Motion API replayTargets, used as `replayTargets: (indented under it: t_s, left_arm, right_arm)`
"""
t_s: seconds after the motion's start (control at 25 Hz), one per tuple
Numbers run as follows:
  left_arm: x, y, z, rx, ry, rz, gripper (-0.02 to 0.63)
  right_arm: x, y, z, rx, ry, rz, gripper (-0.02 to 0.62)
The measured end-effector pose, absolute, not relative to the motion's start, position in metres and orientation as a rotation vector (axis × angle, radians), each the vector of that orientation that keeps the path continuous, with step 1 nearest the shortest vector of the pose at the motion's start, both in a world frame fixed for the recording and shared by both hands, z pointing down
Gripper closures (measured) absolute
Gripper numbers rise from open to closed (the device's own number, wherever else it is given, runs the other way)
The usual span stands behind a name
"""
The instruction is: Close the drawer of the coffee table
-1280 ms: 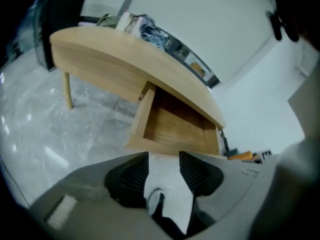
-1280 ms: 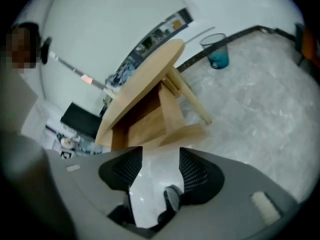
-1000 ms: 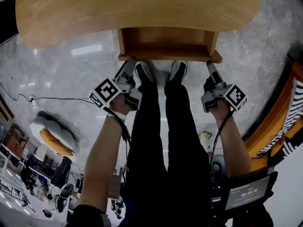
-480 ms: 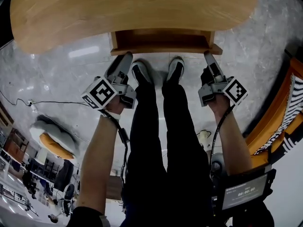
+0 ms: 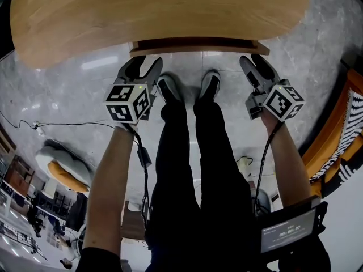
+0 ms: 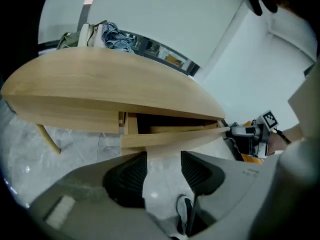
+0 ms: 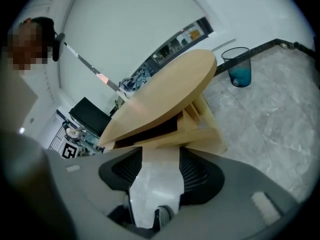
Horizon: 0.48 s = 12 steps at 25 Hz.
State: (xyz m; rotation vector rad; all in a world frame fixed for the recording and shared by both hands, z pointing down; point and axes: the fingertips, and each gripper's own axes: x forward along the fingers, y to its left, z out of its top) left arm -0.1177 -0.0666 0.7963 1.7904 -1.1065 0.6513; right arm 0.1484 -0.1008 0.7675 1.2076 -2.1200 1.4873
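The oval wooden coffee table fills the top of the head view. Its drawer shows only a narrow strip of its front under the table's edge. In the left gripper view the drawer still gapes a little below the table top. My left gripper is open just short of the drawer's left end, with nothing between its pads. My right gripper is near the drawer's right end; its jaws are opening and hold nothing. I cannot tell whether either tip touches the wood. The right gripper view shows the drawer past the right gripper.
The person's legs and two shoes stand between the grippers on the grey marble floor. A blue-tinted bin stands beyond the table. Orange-edged furniture lies at the right, and a cable runs along the floor at the left.
The drawer has slid in under the table top, from well out to nearly flush. Both grippers followed it toward the table and rolled about their own lines.
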Motion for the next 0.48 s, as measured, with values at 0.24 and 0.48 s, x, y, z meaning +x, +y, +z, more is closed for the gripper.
replayTargets:
  t_s: [0.24, 0.48]
  left_arm:
    - [-0.120, -0.092, 0.801, 1.772, -1.185, 0.672, 0.387]
    - [-0.122, -0.110, 0.801, 1.788, -1.214, 0.718, 0.387]
  right_arm:
    - [0.144, -0.121, 0.769, 1.184, -2.133, 1.340, 0.354]
    - [0.141, -0.138, 0.770, 1.179, -2.137, 1.273, 0.354]
